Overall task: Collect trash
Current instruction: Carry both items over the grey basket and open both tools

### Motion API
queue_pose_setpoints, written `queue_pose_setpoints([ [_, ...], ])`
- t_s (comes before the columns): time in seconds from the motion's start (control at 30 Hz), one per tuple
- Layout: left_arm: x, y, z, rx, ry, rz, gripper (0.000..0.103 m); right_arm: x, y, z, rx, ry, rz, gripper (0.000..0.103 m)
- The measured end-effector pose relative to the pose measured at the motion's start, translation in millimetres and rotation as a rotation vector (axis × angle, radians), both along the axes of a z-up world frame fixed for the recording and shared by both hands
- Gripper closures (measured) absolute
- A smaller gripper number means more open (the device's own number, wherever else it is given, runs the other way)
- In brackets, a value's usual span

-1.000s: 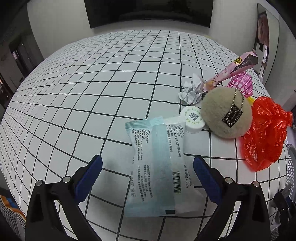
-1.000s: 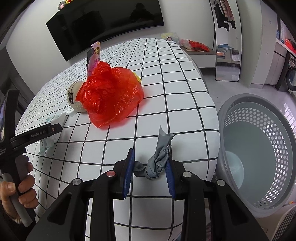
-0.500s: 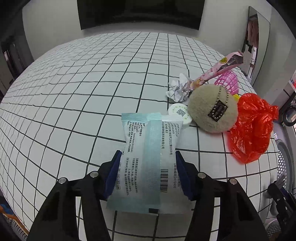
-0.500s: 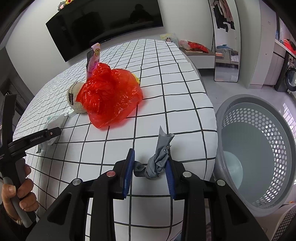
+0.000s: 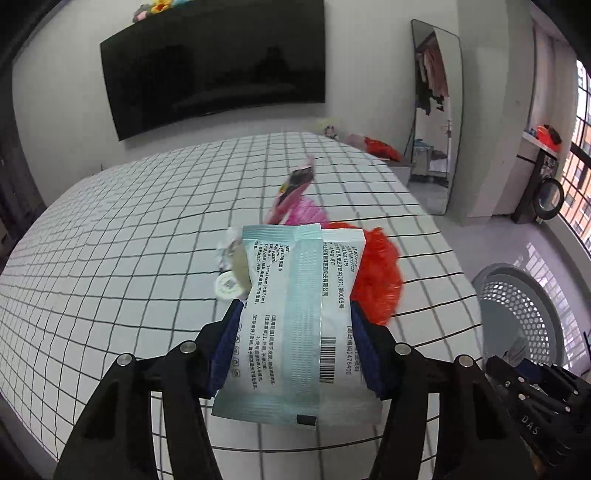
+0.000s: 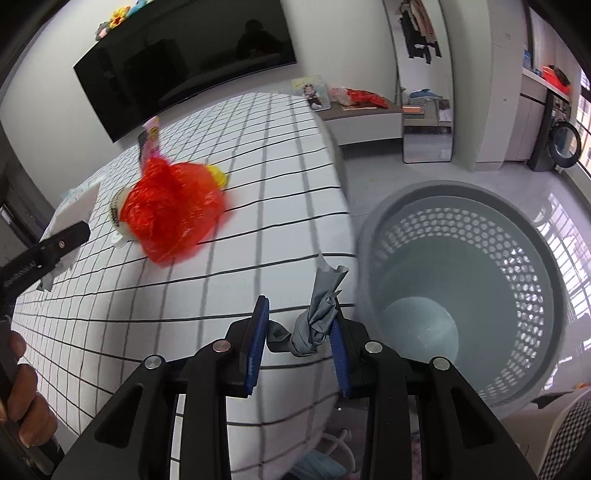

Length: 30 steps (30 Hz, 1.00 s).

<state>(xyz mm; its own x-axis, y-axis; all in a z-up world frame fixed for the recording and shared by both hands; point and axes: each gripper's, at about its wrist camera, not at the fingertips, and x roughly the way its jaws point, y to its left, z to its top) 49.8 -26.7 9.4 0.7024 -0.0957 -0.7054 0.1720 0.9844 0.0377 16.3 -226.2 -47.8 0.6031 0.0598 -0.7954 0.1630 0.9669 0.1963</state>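
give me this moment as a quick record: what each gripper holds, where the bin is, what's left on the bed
left gripper: shut on the pale blue packet, lifted off the bed
right gripper: holds a crumpled grey wrapper between its fingers
basket: grey, perforated, on the floor beside the bed, looks empty
left on bed: red plastic bag, pink wrapper, crumpled paper, small round lid

Room behind the grid-patterned bed.
Wall-mounted black TV [image 5: 218,62] above bed [image 5: 110,229]; standing mirror [image 5: 434,114] against right wall; washing machine [image 6: 561,138] near window; plush toys [image 6: 114,18] sit atop TV.
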Motion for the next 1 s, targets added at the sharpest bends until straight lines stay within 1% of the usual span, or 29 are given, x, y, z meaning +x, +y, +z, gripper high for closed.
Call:
queue_pose_setpoints([
  [0.23, -8, -89, 6, 0.015, -0.013, -0.203, 0.047, -28, -73, 0, -0.014, -0.013, -0.164, 0.072],
  [0.33, -11, -125, 0, 0.02, 0.004, -0.28, 0.047, -37, -100, -3, -0.019, -0.005, -0.215, 0.072],
  [0.47, -14, -167, -14, 0.021, 0.037, -0.362, 0.047, -44, -122, -8, -0.022, -0.011, -0.239, 0.072],
  [0.57, -11, -191, -31, 0.033, 0.075, -0.394, 0.047, -49, -137, -12, -0.01, -0.018, -0.246, 0.072],
  [0.73, -11, -217, -57, 0.055, 0.141, -0.427, 0.047, -50, -153, -20, 0.004, -0.015, -0.253, 0.072],
  [0.87, -9, -228, -68, 0.066, 0.167, -0.437, 0.047, -46, -160, -27, 0.02, 0.002, -0.267, 0.072],
  [1.0, -9, -229, -75, 0.06, 0.189, -0.443, 0.046, -40, -162, -31, 0.016, 0.016, -0.274, 0.072],
])
